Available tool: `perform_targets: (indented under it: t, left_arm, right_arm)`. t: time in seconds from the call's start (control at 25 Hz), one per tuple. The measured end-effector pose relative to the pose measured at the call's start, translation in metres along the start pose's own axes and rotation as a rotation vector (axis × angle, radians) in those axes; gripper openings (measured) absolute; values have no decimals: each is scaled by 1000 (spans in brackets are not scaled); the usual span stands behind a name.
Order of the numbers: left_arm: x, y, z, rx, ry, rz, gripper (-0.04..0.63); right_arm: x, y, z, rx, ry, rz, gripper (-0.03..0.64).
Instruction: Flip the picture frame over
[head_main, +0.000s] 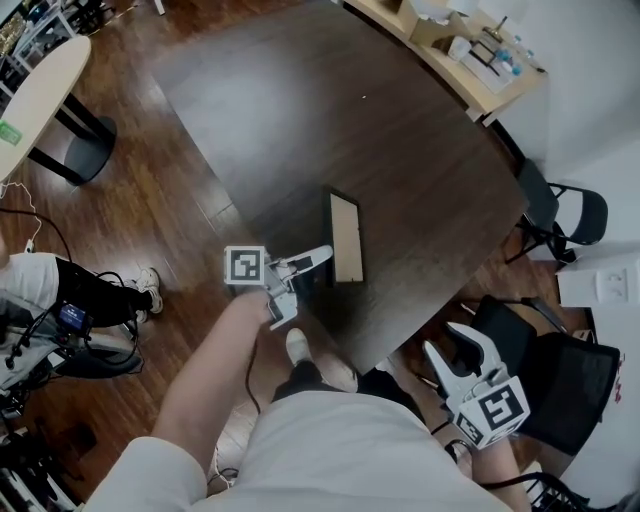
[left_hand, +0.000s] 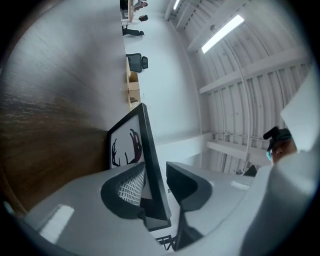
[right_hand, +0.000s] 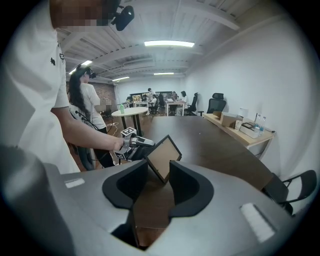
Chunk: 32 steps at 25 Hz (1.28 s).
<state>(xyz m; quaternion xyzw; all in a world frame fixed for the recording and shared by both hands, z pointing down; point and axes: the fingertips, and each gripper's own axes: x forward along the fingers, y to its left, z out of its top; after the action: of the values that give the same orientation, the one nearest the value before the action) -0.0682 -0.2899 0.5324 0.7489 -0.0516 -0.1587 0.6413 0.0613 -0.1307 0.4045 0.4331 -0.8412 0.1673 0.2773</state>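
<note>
– So, where is the picture frame (head_main: 346, 240) right now?

– It is propped on one edge on the dark wooden table (head_main: 300, 120), close to the table edge where the person stands. It leans rather than standing straight. Its plain brown backing faces the person's right. Its front, a dark antler-like drawing on white, faces the other way.

– And the left tongs (head_main: 318, 262)?

– They reach in over that near edge, and the frame's black rim sits between the two jaws. The jaws are partly apart. The ridged pad (left_hand: 131, 186) of one is right beside the printed face, though I cannot tell whether it touches. The other jaw stands clear of the backing with a gap showing, so nothing is clamped.

– What about the right tongs (right_hand: 159, 169)?

– They hover off the table, past its near edge, beside a black chair (head_main: 560, 370), tilted down toward the frame. Their jaws are spread with nothing between them. The frame shows only beyond the gap, well apart.

– Anyone else?

– Another person in a white shirt (right_hand: 91, 97) stands on the floor, beyond the table edge on the first person's left.
</note>
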Motion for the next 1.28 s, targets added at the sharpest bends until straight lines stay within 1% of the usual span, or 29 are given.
perform_targets:
  t: [0.08,0.12,0.24,0.44,0.6,0.76,0.92,1.08,1.16,1.2,1.28]
  left_arm:
    - [-3,4,-2,19,27,14,117]
    - [-5,9,-3,36,42,37,117]
    - [-14,29,-4,97,88,164,117]
    - [-18,51,-8,133,154,297,118]
    - [-21,67,-9,175,202,436,121]
    - [-22,78,-9,226,230,547,138]
    - [-24,91,-12,256,241,642,145]
    - [-24,104,-18,282,287,740,153]
    - [-26,107,-17,324,300,797,160]
    - [-27,108,-15,360,309,838,160]
    - [-31,111,-10,474,343,946,160]
  right_arm:
    - [2,3,0,3,1,-1,138]
    - [3,4,1,4,3,0,138]
    - [5,8,2,6,10,4,138]
    - [11,14,2,10,21,16,138]
    - [13,18,1,20,29,10,138]
    - [15,25,-3,27,39,11,138]
    - [11,30,-11,17,50,15,138]
    - [6,29,-16,18,52,14,138]
    - [5,30,-18,15,48,23,138]
    - [4,31,-19,12,45,30,138]
    - [2,32,-20,-1,37,44,138]
